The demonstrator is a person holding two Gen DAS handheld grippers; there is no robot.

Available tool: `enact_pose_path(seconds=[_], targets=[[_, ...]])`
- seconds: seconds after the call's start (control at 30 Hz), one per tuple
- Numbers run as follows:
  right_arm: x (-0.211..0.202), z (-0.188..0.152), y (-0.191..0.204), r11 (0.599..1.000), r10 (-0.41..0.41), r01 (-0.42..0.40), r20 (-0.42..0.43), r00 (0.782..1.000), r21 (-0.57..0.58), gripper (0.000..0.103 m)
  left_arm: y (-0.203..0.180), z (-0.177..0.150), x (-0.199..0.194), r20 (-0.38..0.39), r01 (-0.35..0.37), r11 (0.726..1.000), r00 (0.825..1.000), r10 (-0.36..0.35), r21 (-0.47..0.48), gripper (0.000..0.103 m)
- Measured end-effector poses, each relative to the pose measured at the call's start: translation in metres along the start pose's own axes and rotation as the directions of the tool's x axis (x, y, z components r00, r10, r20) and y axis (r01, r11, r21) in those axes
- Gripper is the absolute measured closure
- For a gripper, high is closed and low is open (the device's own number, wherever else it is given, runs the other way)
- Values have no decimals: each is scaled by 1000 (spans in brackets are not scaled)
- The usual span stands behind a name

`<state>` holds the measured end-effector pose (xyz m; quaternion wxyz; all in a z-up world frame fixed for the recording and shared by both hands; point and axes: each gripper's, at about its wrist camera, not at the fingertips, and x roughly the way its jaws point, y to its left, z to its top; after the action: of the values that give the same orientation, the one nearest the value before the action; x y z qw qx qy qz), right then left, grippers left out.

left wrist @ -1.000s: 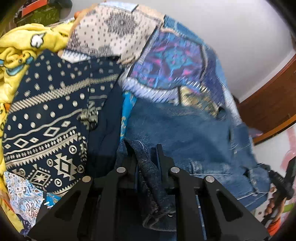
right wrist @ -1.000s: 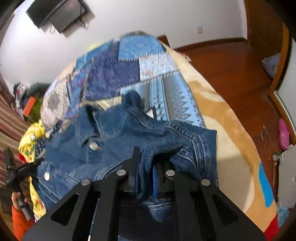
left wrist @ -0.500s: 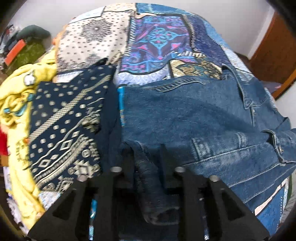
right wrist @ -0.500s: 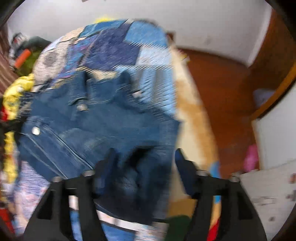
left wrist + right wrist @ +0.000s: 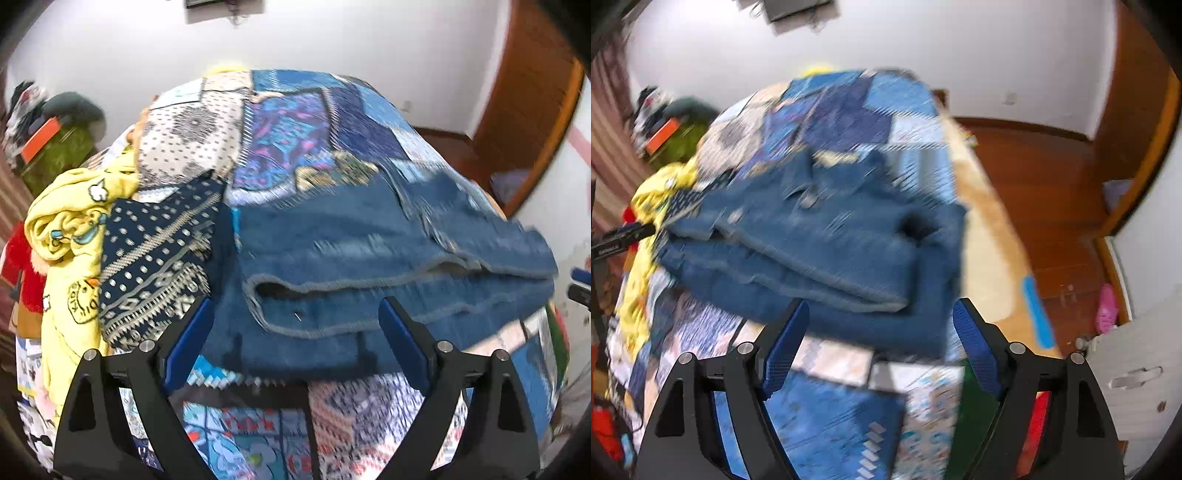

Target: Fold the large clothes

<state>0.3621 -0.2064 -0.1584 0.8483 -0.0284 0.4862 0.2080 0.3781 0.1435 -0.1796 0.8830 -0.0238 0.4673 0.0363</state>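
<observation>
A blue denim jacket [image 5: 369, 258] lies folded over on the patchwork bedspread [image 5: 288, 140]. In the right wrist view the jacket [image 5: 831, 251] shows its collar and buttons at the far side. My left gripper [image 5: 295, 325] is open and empty, just short of the jacket's near hem. My right gripper [image 5: 879, 328] is open and empty, its jaws wide apart at the jacket's near edge. Both views are blurred by motion.
A navy patterned garment [image 5: 159, 258] and a yellow garment [image 5: 70, 236] lie heaped left of the jacket. The bed's tan right edge [image 5: 993, 258] drops to a wooden floor [image 5: 1052, 192]. A green bag [image 5: 59, 151] stands at the far left.
Both grippers have let go of the denim jacket, opened wide and pulled back from it. The jacket now lies folded on the bed.
</observation>
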Motion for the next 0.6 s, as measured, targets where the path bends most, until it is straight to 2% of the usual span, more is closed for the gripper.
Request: enact_pose_path(seconds=[0.17, 0.33, 0.43, 0.53, 0.6], targets=[[31, -3, 32, 996, 14, -20, -67, 998, -91, 25, -24, -16, 19, -57, 36, 998, 998, -33, 43, 12], [62, 1, 45, 997, 55, -61, -94, 994, -54, 24, -46, -23, 56, -127, 33, 995, 992, -20, 97, 12], [73, 4, 55, 997, 29, -34, -76, 997, -68, 10, -47, -18, 76, -103, -34, 994, 994, 45, 106, 11], [87, 13, 66, 988, -8, -5, -91, 996, -151, 8, -44, -3, 87, -77, -63, 990, 994, 73, 126, 5], [101, 20, 68, 979, -50, 27, -109, 993, -204, 8, -42, 15, 98, -37, -165, 973, 984, 173, 160, 5]])
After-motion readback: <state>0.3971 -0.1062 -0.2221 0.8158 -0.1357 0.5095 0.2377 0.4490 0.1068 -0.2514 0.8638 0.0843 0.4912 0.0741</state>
